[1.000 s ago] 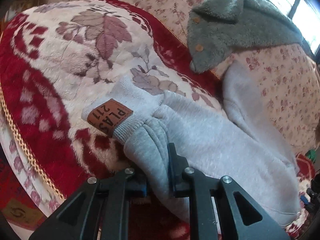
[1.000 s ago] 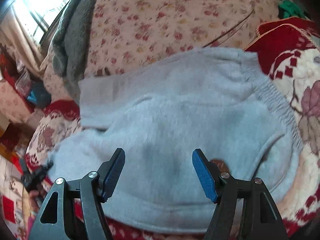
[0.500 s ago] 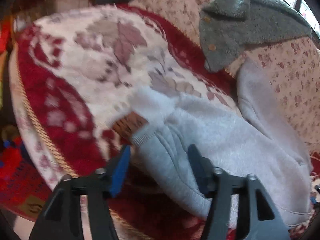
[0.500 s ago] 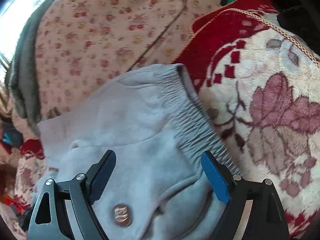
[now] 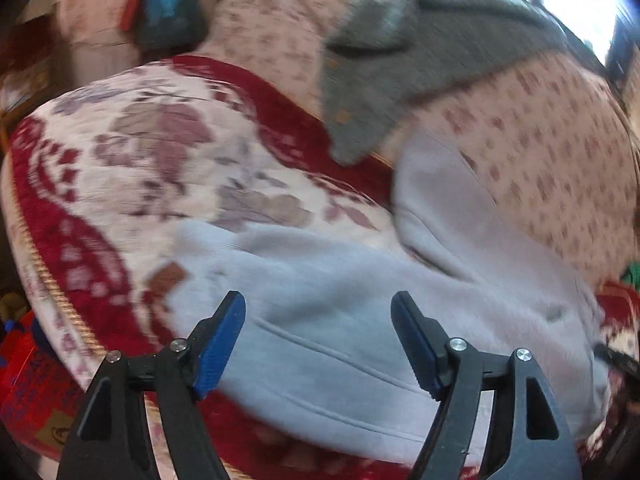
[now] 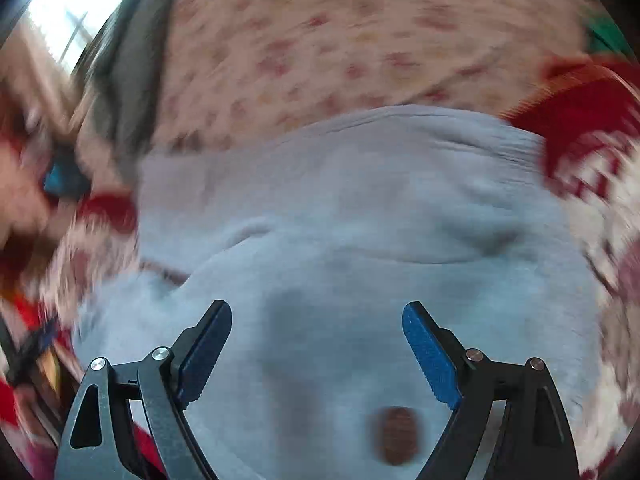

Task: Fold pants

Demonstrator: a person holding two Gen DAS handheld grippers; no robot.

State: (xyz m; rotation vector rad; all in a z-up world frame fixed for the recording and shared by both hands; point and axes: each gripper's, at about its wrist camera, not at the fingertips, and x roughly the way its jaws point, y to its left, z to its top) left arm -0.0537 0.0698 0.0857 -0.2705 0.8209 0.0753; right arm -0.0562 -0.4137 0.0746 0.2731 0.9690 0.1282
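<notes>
Loosely folded, light grey pants [image 5: 344, 320] lie rumpled on the blanket [image 5: 132, 184].

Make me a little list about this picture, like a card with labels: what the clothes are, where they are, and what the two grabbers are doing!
pants: light grey sweatpants, lying partly folded
patch: brown patch near one cuff
surface: red and cream flowered blanket
behind: pink flowered cushion
other clothing: dark grey fuzzy garment draped on the cushion
left gripper: open, above the pants, holding nothing
right gripper: open, above the pants, holding nothing
sharpness: both views blurred
</notes>
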